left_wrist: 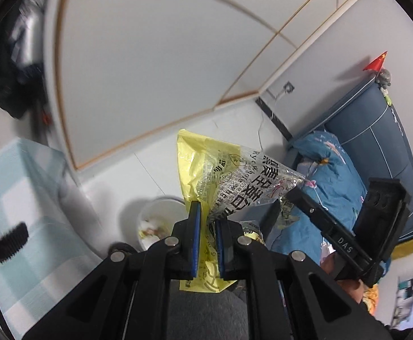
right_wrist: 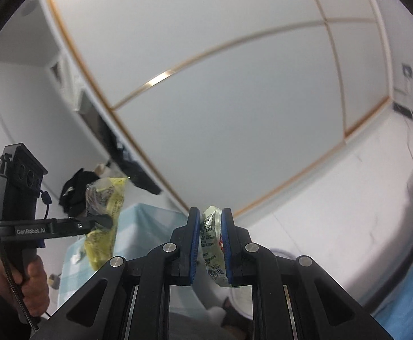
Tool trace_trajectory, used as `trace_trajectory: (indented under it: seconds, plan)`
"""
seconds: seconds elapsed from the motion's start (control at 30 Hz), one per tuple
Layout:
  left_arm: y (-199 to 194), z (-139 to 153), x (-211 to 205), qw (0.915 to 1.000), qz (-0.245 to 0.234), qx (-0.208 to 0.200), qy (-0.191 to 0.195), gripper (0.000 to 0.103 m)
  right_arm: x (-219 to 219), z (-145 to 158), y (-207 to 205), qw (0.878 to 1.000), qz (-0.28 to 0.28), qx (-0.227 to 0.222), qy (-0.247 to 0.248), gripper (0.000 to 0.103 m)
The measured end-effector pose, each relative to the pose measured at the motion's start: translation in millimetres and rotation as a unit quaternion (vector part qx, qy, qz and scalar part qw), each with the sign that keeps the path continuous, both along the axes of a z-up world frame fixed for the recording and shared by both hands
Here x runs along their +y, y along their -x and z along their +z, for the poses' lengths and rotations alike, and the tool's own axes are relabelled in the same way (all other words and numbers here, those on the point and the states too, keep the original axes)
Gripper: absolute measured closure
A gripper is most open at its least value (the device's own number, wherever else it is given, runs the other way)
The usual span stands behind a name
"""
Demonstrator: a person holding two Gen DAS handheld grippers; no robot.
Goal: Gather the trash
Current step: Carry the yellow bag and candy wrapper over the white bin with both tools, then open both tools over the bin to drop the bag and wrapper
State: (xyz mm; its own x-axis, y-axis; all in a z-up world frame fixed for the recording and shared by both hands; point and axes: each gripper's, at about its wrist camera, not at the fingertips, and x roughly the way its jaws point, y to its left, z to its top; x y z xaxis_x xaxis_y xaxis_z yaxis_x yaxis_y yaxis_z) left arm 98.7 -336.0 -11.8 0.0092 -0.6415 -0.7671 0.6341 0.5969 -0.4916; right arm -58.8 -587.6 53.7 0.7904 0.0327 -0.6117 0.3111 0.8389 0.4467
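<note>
A: The yellow wrapper (left_wrist: 195, 175) is in the air, above the floor near the bed. The left tool (left_wrist: 206, 221) is clenched on its lower part, and its clear printed corner goes to the right tool (left_wrist: 297, 192), which pinches that corner.

B: And in the right wrist view?

A: There the right tool (right_wrist: 210, 226) grips a pale piece of plastic with a barcode, probably the same corner. I cannot be sure.

B: How to do this step well?

A: I think both tools should keep their grip and move together to the white bin (left_wrist: 161, 221) below, because thin film slips and tears easily.

B: And the room?

A: At left a table with a pale blue checked cloth (left_wrist: 22, 198), then the bin on the white floor (left_wrist: 178, 124), then the bed with blue bedding (left_wrist: 334, 187) at right. Behind are white wall panels (right_wrist: 206, 85) with thin gold strips.
</note>
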Motion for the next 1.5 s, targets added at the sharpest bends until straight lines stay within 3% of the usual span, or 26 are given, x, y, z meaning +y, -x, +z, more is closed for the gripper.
trace_trajectory:
  seconds: [0.2,0.33,0.5,0.77,0.93,1.07,1.23,1.5]
  plan:
    - [-18,-56,-30,0.9958,-0.013,0.076,-0.049,0.097,-36,-62,-9,0.997,-0.028,0.051,-0.053,0.089]
    - [-27,-94,-45,0.9881,-0.022,0.129,-0.081,0.097,-53,-107,-18,0.991,-0.036,0.085,-0.101,0.089]
    - [-34,-116,-53,0.9811,-0.022,0.158,-0.109,0.097,-59,-159,-31,0.981,-0.038,0.127,-0.143,0.089]
    - [-37,-139,-59,0.9726,-0.021,0.193,-0.128,0.097,-53,-211,-49,0.970,-0.021,0.175,-0.170,0.088]
    - [-42,-149,-62,0.9698,-0.015,0.202,-0.135,0.097,-47,-231,-58,0.963,0.002,0.226,-0.148,0.086]
    - [-45,-158,-63,0.9675,-0.012,0.208,-0.144,0.097,-45,-238,-60,0.960,0.016,0.240,-0.144,0.086]
    - [-46,-167,-62,0.9636,-0.011,0.217,-0.156,0.097,-53,-229,-53,0.962,0.002,0.240,-0.132,0.085]
    - [-41,-170,-67,0.9601,-0.019,0.225,-0.166,0.097,-59,-211,-46,0.967,-0.036,0.219,-0.129,0.074]
